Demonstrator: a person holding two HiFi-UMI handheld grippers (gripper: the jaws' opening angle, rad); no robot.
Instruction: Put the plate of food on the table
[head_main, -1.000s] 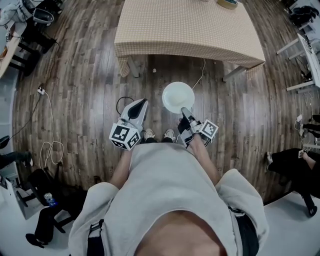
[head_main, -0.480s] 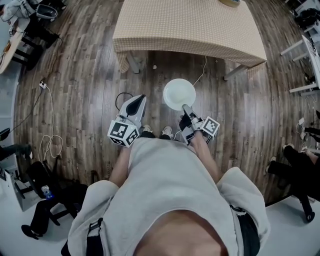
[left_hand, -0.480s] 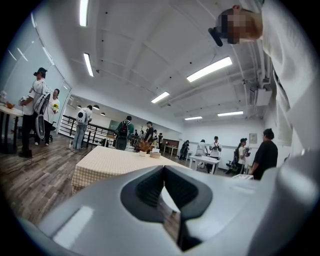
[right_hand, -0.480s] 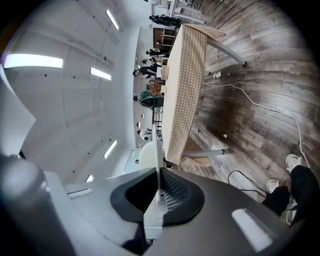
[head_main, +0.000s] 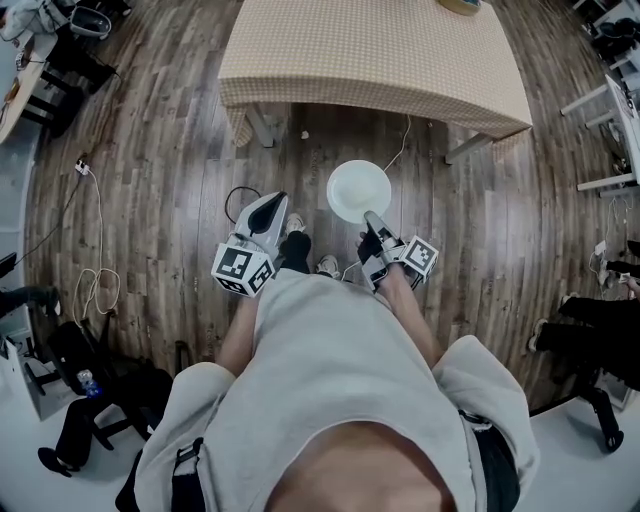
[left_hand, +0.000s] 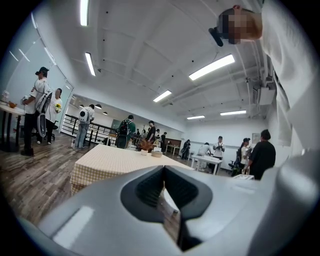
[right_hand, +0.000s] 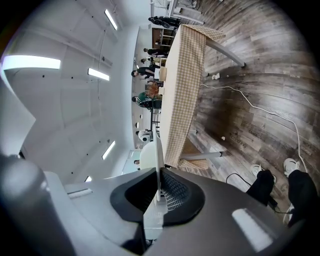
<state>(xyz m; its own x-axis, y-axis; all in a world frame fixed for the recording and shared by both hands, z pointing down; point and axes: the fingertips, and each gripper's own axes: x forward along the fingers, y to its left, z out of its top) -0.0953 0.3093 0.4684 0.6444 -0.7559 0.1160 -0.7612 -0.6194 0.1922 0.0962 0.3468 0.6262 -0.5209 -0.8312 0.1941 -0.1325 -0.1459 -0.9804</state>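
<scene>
A round white plate (head_main: 358, 190) hangs level above the wooden floor, bare white from above, and my right gripper (head_main: 371, 217) is shut on its near rim. The right gripper view shows the plate (right_hand: 158, 156) edge-on, its rim clamped in the right gripper (right_hand: 158, 192). My left gripper (head_main: 271, 203) is beside it on the left, shut with nothing in it; in its own view the left gripper (left_hand: 165, 197) points at the table (left_hand: 107, 161). The table (head_main: 370, 50), under a beige checked cloth, stands ahead of the plate.
A bowl (head_main: 458, 6) sits at the table's far edge. A white cable (head_main: 402, 150) and a dark one (head_main: 238, 195) lie on the floor by the table legs (head_main: 258, 125). Chairs and seated people line both sides. Several people (left_hand: 40, 107) stand beyond the table.
The person has stepped forward: a dark-shoed foot now shows between the grippers. The left gripper has drifted slightly left. The plate stays clamped in the right gripper.
</scene>
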